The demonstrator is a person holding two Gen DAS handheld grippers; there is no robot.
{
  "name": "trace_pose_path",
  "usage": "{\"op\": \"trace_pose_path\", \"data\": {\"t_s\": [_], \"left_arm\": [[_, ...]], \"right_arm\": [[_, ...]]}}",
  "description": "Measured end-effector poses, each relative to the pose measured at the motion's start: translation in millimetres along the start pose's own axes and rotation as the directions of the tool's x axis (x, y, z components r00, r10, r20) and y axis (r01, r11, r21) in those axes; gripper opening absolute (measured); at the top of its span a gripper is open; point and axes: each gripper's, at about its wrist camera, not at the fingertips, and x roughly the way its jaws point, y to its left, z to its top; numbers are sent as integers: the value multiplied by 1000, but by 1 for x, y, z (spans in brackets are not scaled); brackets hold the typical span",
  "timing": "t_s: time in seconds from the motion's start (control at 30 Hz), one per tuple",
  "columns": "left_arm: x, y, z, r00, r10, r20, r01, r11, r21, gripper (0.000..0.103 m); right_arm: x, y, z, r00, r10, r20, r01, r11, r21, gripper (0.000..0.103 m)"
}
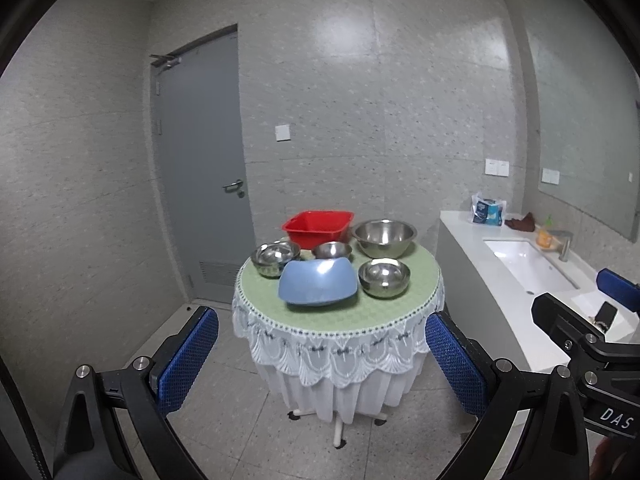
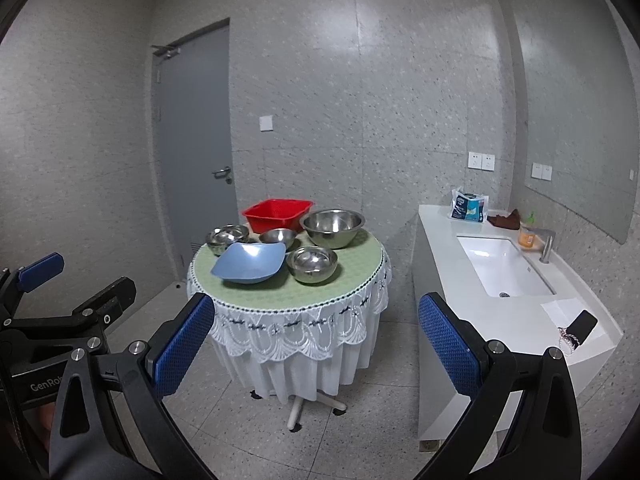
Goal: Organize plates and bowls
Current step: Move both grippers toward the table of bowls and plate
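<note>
A small round table with a green top and white lace skirt holds a blue plastic bowl at the front, a red square basin at the back, a large steel bowl at the back right, and three smaller steel bowls. My left gripper is open and empty, well short of the table. My right gripper is open and empty, also short of it.
A white counter with a sink stands right of the table, holding a tissue pack, a brown cloth, an orange bottle and a phone. A grey door is behind on the left. The floor is tiled.
</note>
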Motion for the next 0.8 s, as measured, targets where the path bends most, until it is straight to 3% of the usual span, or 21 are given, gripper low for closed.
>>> {"op": "trace_pose_path", "data": {"t_s": [0.27, 0.43, 0.8], "left_arm": [[95, 62, 46, 998, -57, -4, 57, 998, 26, 102], [141, 84, 58, 997, -78, -24, 78, 997, 20, 102], [232, 74, 92, 991, -97, -88, 97, 995, -6, 102]], "right_arm": [[65, 26, 29, 999, -47, -20, 47, 999, 22, 103], [104, 40, 39, 997, -61, -44, 62, 998, 21, 103], [189, 35, 55, 993, -76, -96, 76, 997, 2, 103]]}}
